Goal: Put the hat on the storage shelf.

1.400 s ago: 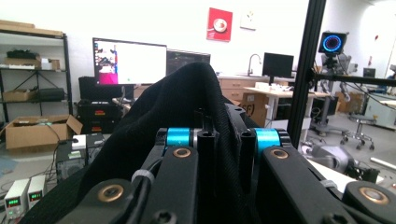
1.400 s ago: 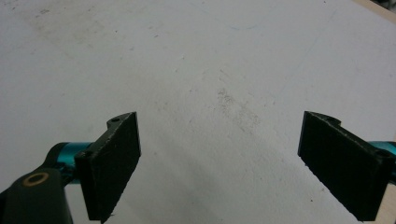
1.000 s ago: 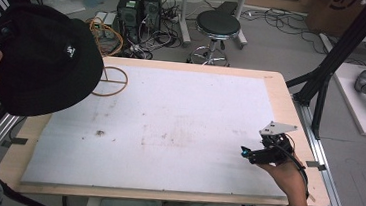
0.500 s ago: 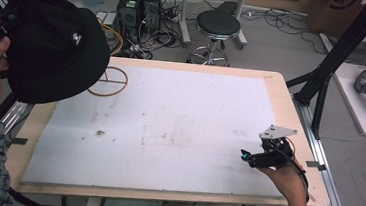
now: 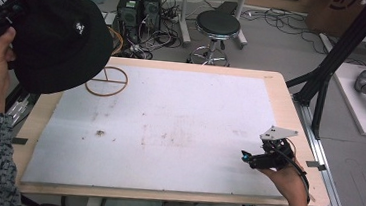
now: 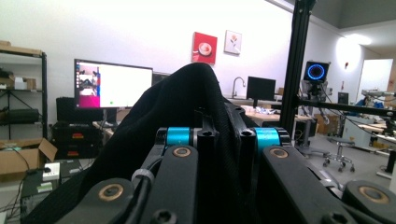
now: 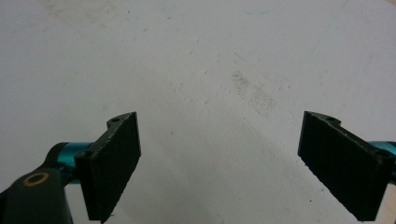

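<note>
This is a laboratory or a technical workroom. On the floor behind the tabletop [image 5: 281,106] stand computer towers [image 5: 139,6] with many loose cables and a round stool [image 5: 218,25]. The left gripper view shows a monitor [image 6: 113,86] that is on, metal shelves [image 6: 23,88], work desks [image 6: 266,114] and a black aluminium frame [image 6: 296,65].

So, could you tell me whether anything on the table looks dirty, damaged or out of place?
Only slightly: the white table mat carries brownish smudges near its middle and a dark spot toward the left. The thin brown wire ring lies flat there.
</note>
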